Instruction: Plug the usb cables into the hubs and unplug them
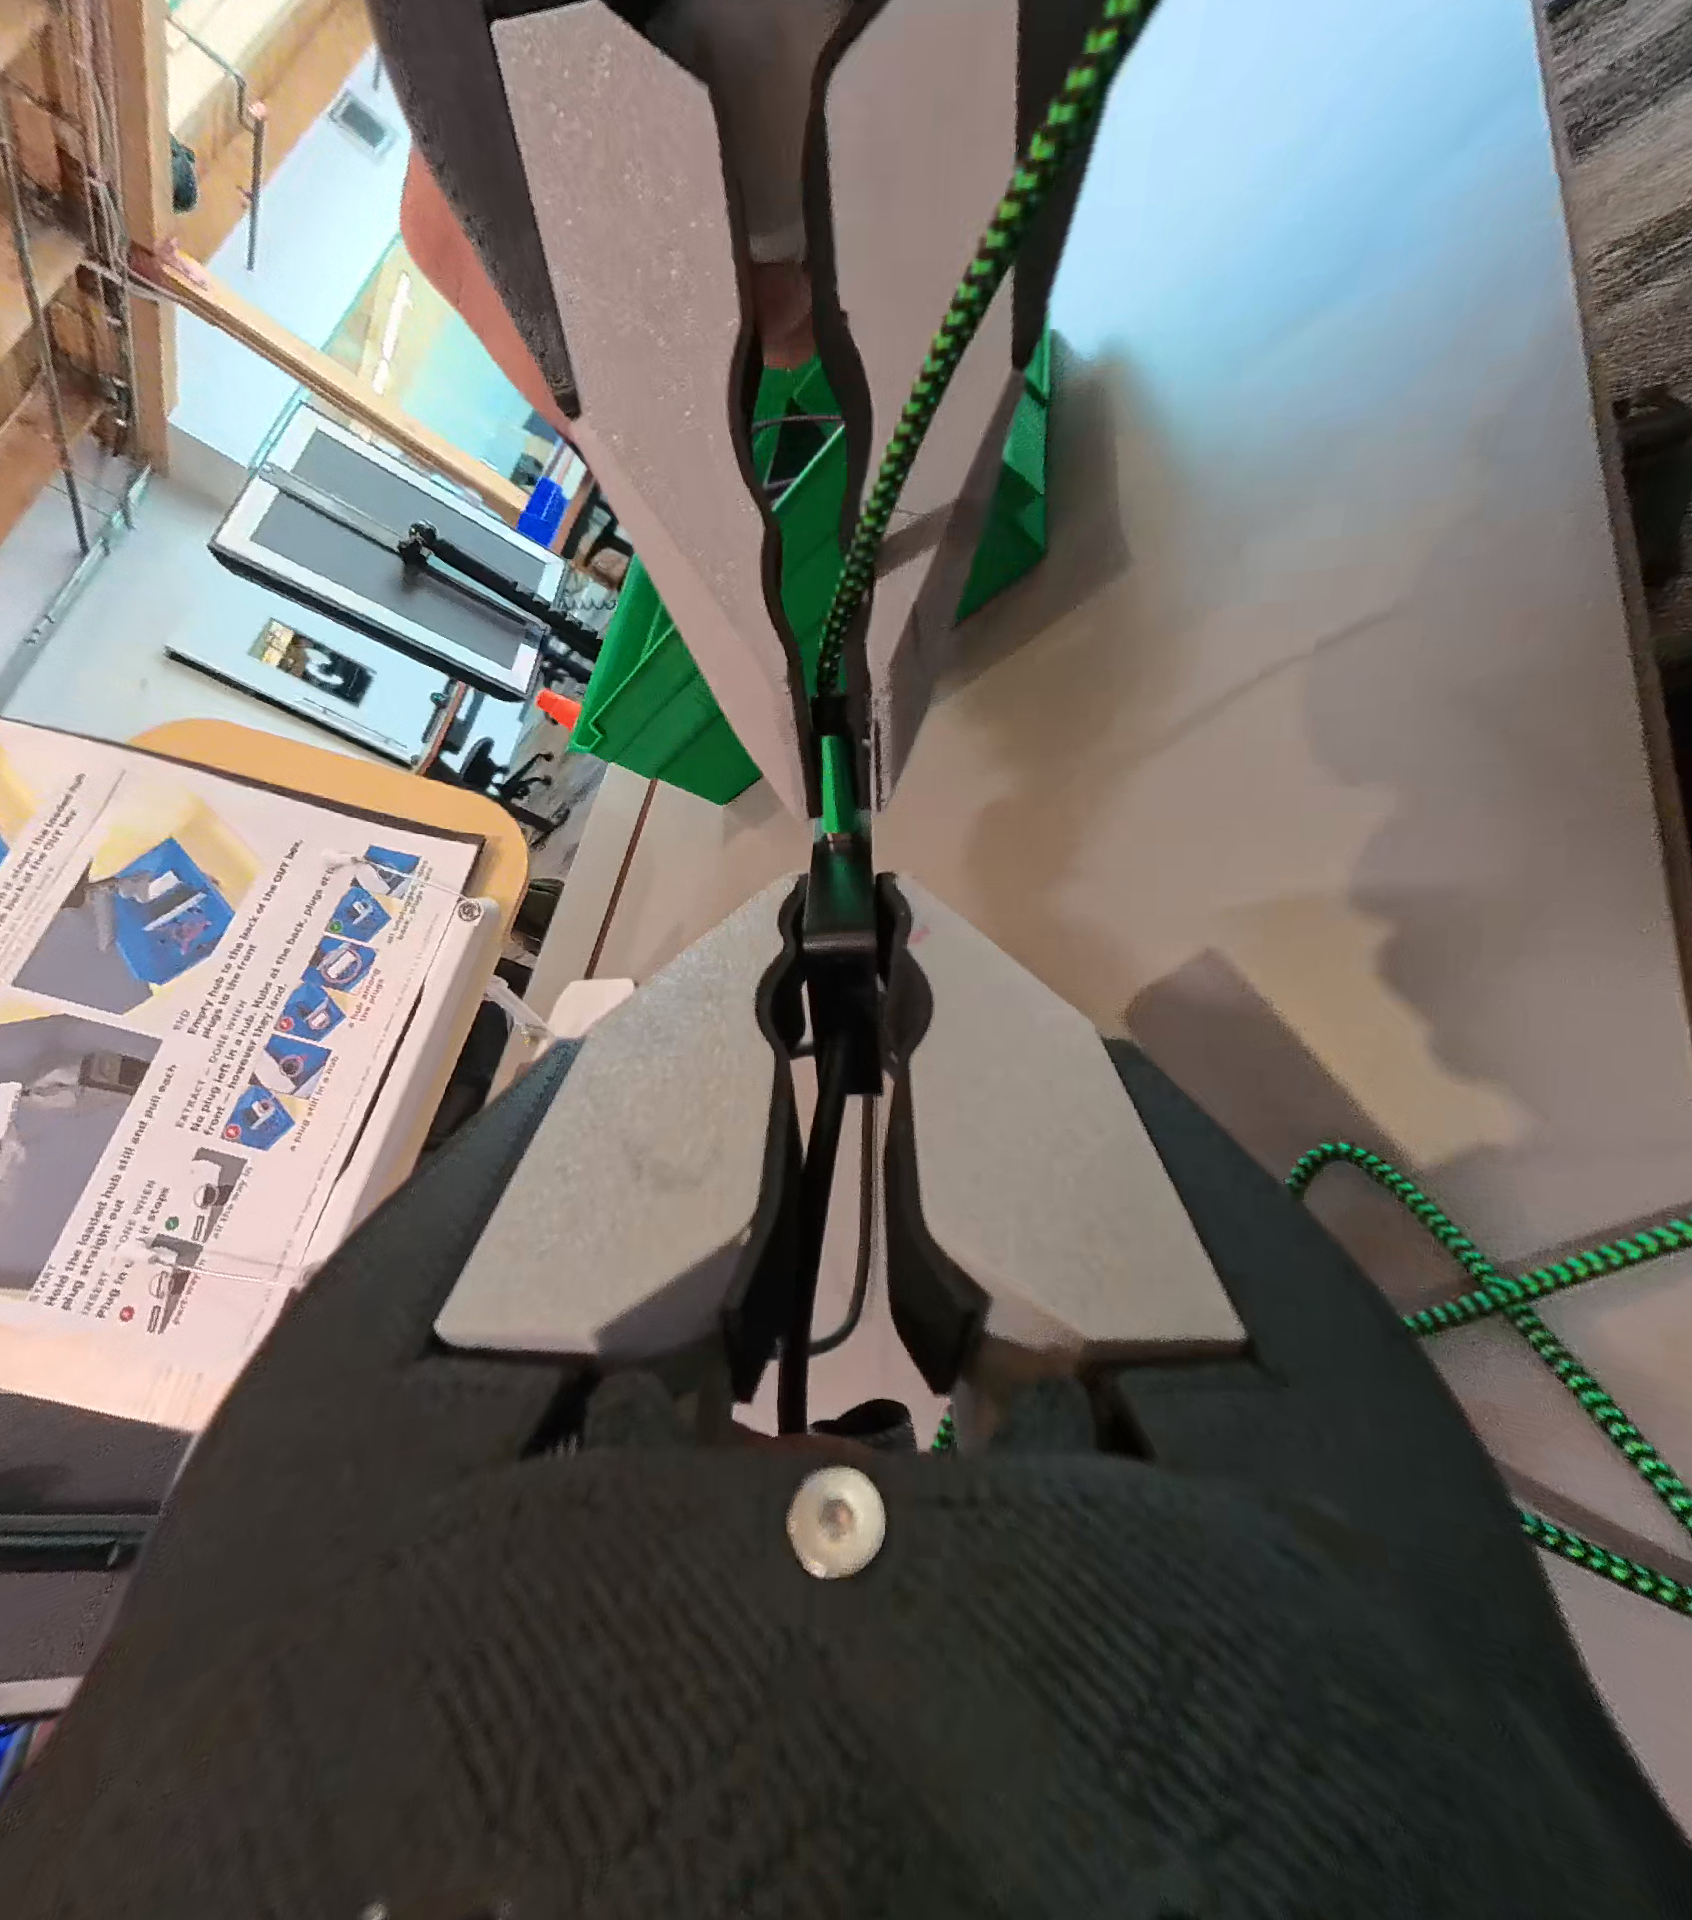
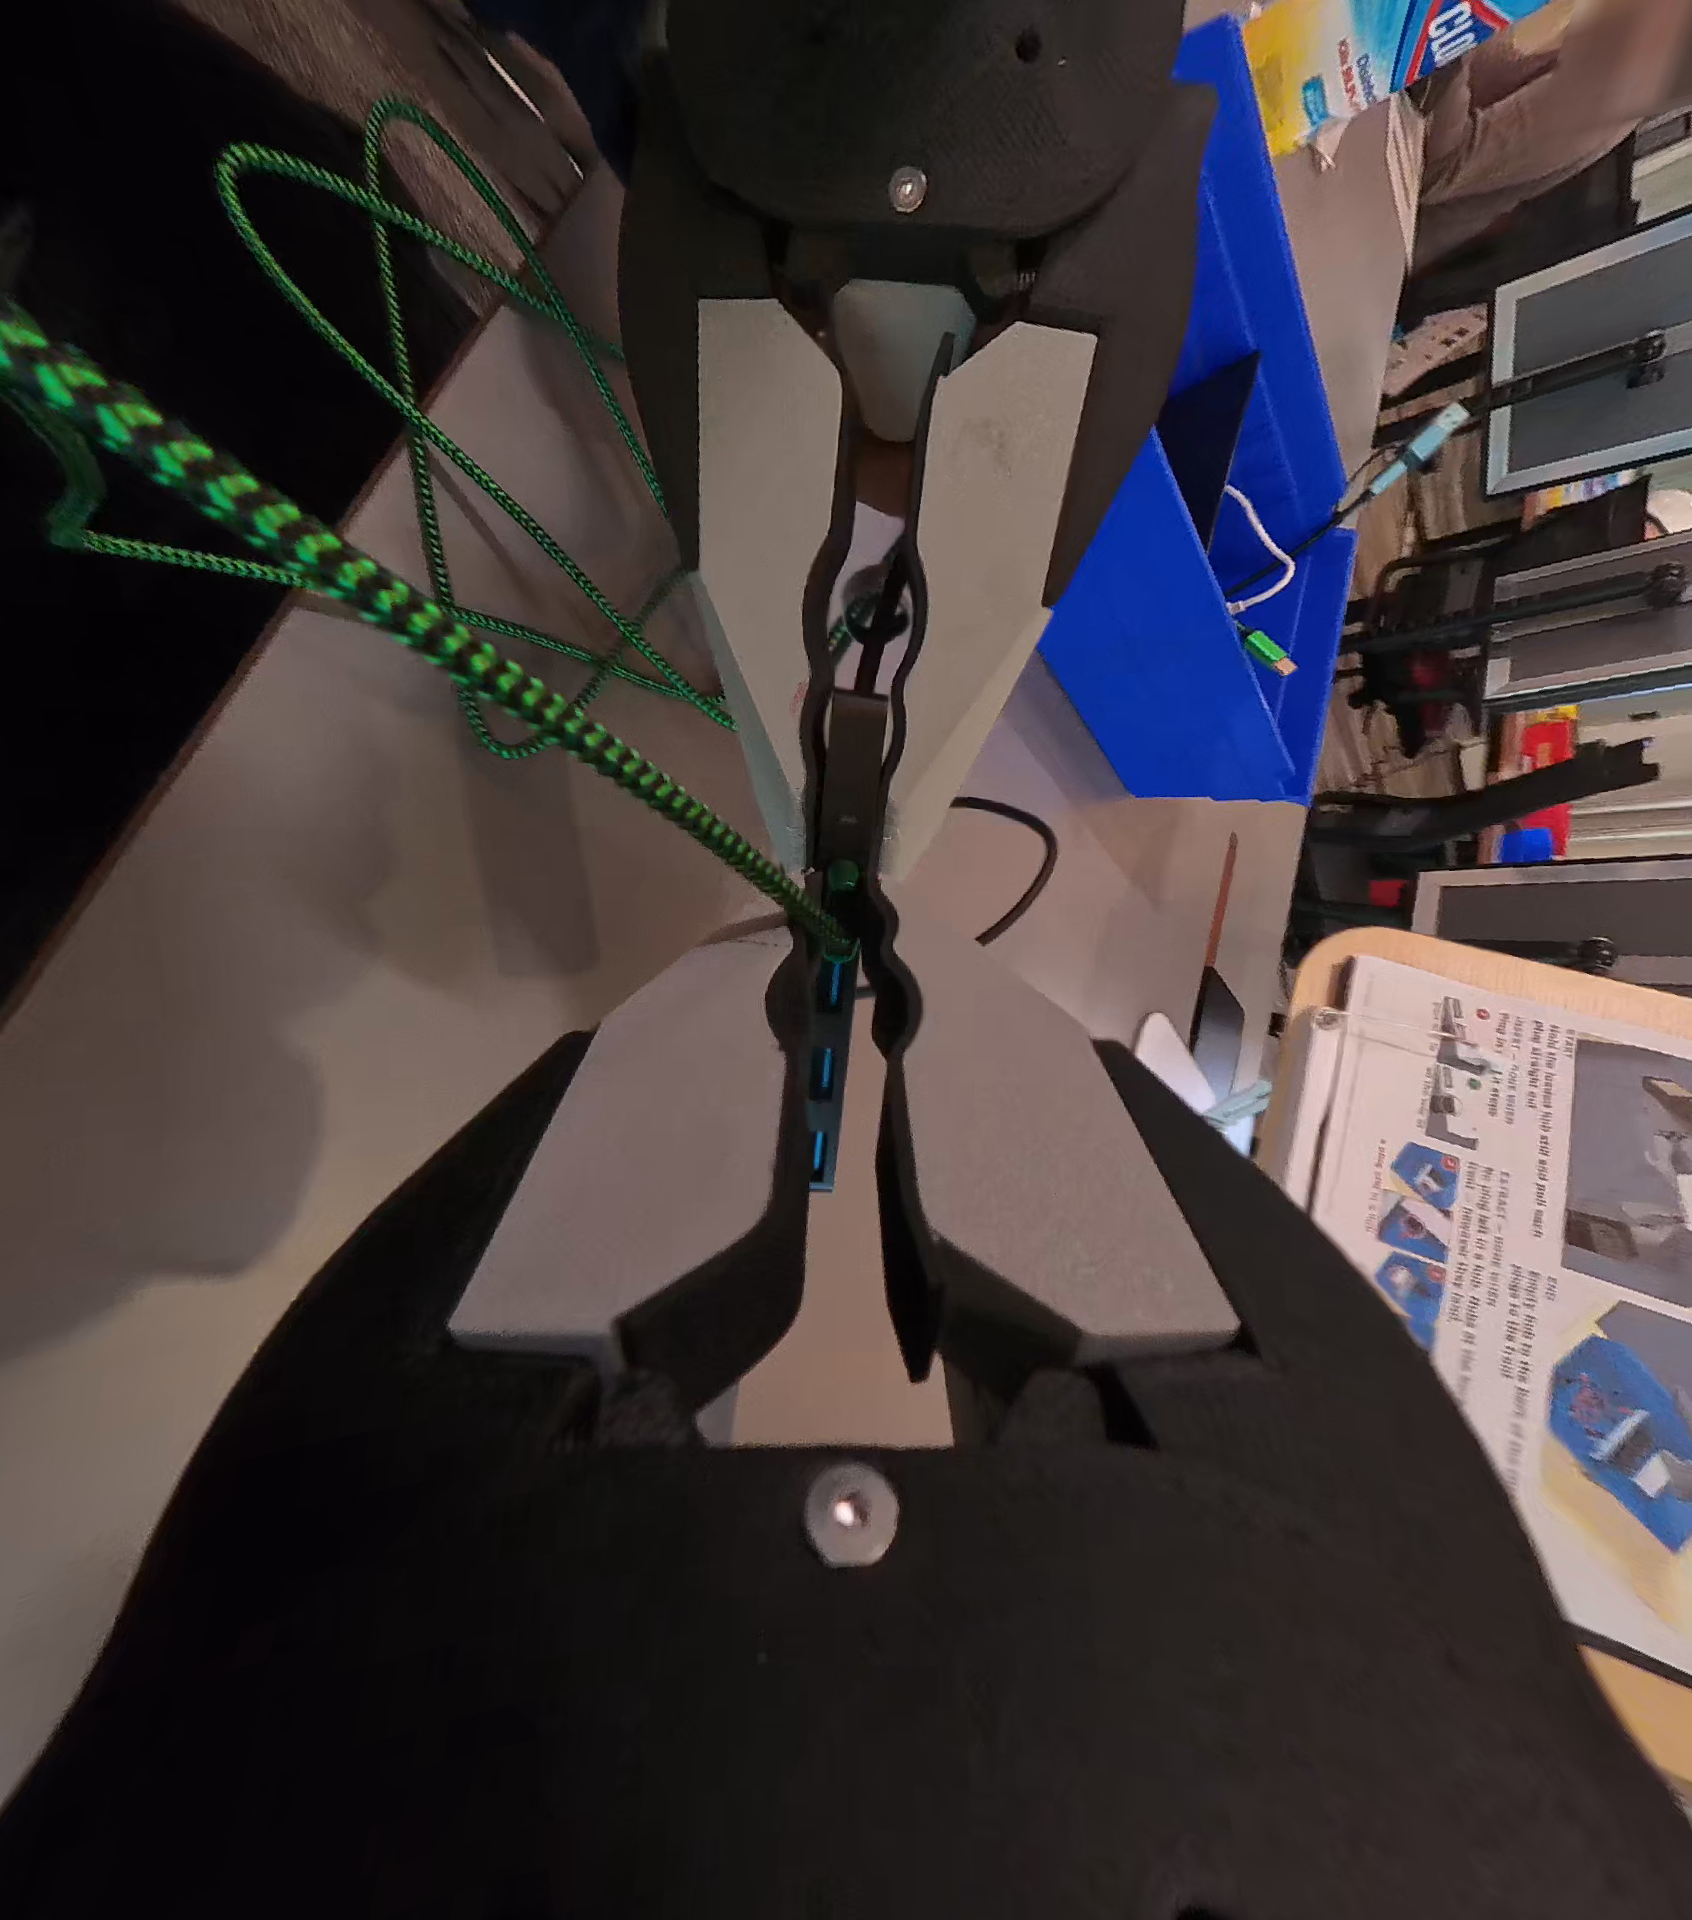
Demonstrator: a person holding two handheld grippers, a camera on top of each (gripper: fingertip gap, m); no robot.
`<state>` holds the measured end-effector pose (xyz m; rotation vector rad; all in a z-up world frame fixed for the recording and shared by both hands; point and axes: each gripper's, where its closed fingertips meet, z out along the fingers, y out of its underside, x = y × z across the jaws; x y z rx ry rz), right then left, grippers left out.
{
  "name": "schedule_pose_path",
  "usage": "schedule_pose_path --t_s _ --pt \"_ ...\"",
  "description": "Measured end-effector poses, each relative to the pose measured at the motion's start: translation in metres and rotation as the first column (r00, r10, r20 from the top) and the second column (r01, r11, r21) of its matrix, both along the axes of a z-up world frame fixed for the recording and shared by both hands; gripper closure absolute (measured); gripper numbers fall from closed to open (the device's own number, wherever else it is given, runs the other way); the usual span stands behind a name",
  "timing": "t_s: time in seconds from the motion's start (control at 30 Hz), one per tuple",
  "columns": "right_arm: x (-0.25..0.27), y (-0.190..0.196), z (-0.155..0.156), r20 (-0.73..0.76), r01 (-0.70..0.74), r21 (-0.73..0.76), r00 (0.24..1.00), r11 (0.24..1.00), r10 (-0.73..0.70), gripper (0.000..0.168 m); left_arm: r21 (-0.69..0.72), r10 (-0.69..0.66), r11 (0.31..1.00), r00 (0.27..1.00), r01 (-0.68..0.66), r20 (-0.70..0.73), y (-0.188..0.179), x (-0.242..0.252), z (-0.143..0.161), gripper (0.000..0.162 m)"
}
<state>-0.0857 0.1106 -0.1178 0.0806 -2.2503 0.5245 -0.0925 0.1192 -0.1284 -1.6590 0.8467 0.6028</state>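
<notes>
Left wrist view first: my left gripper (image 1: 842,904) is clamped narrow on the dark hub (image 1: 837,935), its black lead (image 1: 816,1195) trailing back between my fingers. Coming in from the top, my right gripper (image 1: 837,800) pinches the green plug (image 1: 834,774) right at the hub's mouth. Plug and hub touch, but I can't tell whether it's fully seated. The hub looks light and rigid with a smooth shell, so I judge it could twist if I pull off-axis. The braided cable (image 1: 925,416) is soft and springy, no good to hold, so the stiff plug housing is the place to grip. Off to the side are a green bin (image 1: 676,717) and a printed instruction sheet (image 1: 177,997), both clear of us above the worktop (image 1: 1341,727).

Over to the right wrist view: the right gripper (image 2: 847,935) is closed tight on the plug (image 2: 842,876), with the cable (image 2: 354,566) sweeping left into loose loops at the worktop (image 2: 198,935) edge. The hub (image 2: 826,1070) shows its row of blue ports in the gap between my fingers, and the left gripper (image 2: 847,831) grips its far body. Those loops could snag or drag, I reckon. The blue bin (image 2: 1164,665) with spare cables (image 2: 1268,649) sits just beyond, and the sheet (image 2: 1600,1247) is at the right.
</notes>
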Motion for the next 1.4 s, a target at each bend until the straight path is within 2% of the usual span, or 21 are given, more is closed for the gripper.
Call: schedule_pose_path --t_s 0.23,0.37,0.73,0.8,0.93,1.1,1.2,1.4 --pt "-0.001 0.001 0.002 0.009 0.007 -0.113 1.0 0.994 -0.006 0.164 -0.008 -0.004 1.0 0.999 0.004 0.032 0.002 0.0 0.001 0.155" --pt "-0.007 -0.001 -0.002 -0.078 0.029 -0.063 0.996 0.998 -0.034 0.164 -0.023 0.002 1.0 0.999 -0.001 0.049 0.0 -0.005 -0.001 0.155" --pt "-0.007 -0.004 -0.008 -0.032 0.031 -0.024 0.999 0.999 -0.032 0.164 -0.051 0.007 0.999 0.997 -0.004 0.074 -0.004 -0.005 -0.006 0.155" --pt "-0.003 -0.006 -0.007 -0.034 0.015 -0.029 0.999 0.999 -0.016 0.164 -0.024 -0.005 1.0 1.0 0.006 0.027 -0.006 -0.003 -0.004 0.155" --pt "0.002 -0.006 0.002 -0.051 0.002 -0.038 0.999 0.999 -0.004 0.164 0.001 -0.024 1.0 0.999 0.024 0.041 -0.003 0.001 0.004 0.154" --pt "0.007 -0.005 -0.002 -0.033 0.002 -0.061 0.999 0.998 -0.004 0.164 0.007 -0.064 0.998 0.998 0.063 0.025 0.0 0.004 0.0 0.154" --pt "0.002 -0.004 -0.003 -0.036 0.022 -0.103 0.999 0.994 -0.026 0.164 -0.044 -0.048 0.997 0.987 0.056 0.156 0.002 -0.001 -0.003 0.155" --pt "-0.004 0.0 -0.002 -0.045 0.05 -0.146 0.997 0.988 -0.057 0.164 0.042 -0.039 0.999 0.993 0.035 0.112 -0.001 -0.002 0.006 0.153"
